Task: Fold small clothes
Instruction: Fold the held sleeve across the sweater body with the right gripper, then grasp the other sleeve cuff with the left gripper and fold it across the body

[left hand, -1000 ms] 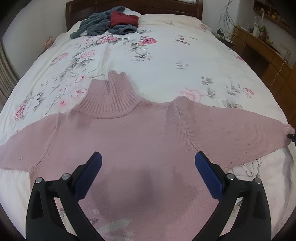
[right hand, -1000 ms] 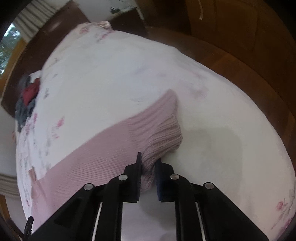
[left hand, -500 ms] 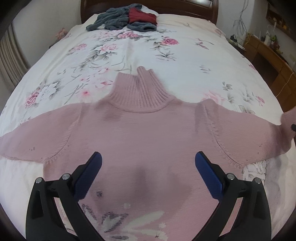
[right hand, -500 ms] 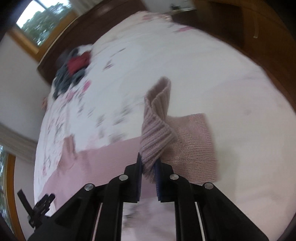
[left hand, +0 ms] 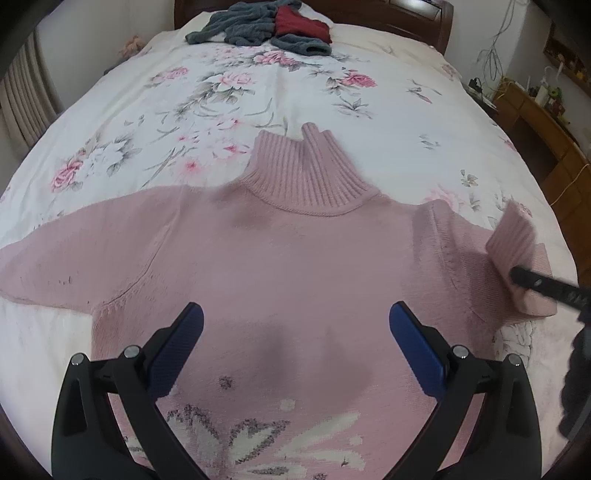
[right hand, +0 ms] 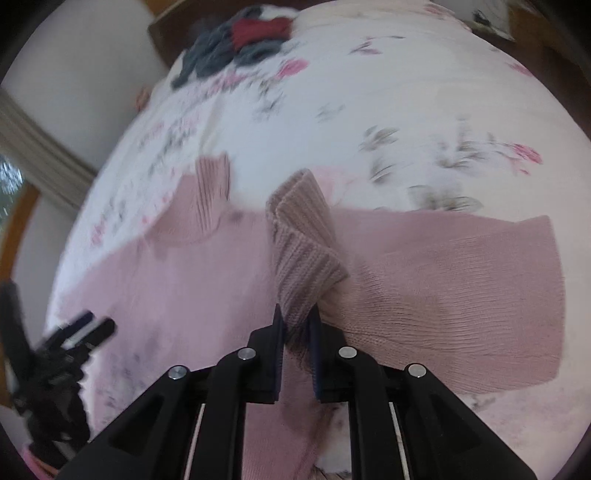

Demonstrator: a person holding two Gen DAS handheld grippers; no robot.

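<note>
Hovering low over the sweater's chest, left tongs (left hand: 295, 325) spread wide, blue pads (left hand: 176, 345) well apart, nothing between them. Below them: white and grey knitted flower motif (left hand: 266, 443) on the sweater front.

Pink turtleneck sweater (left hand: 280, 266) lies front up, flat on the bed (left hand: 388, 107), hem toward the left camera, ribbed collar (left hand: 306, 177) pointing to the headboard (left hand: 424, 14). Sleeve on the view's left (left hand: 74, 254) stretched straight out on the bedspread.

Right tongs (right hand: 297, 325) nearly closed, pinching the ribbed cuff (right hand: 303, 251) of the other sleeve (right hand: 461, 295). Cuff raised off the bed and doubled back over the sleeve, toward the sweater body. In the left wrist view the same cuff (left hand: 517, 240) stands up at the right edge with a black tong finger (left hand: 535, 282) against it. Right wrist view blurred; left tongs (right hand: 88, 328) visible at its lower left over the sweater body.

Bedspread white with pink and grey flower print. Far end, by the headboard: heap of grey and dark red clothes (left hand: 266, 22). Wooden cabinet (left hand: 546, 125) beside the bed on the right, small items on top, too small to identify.
</note>
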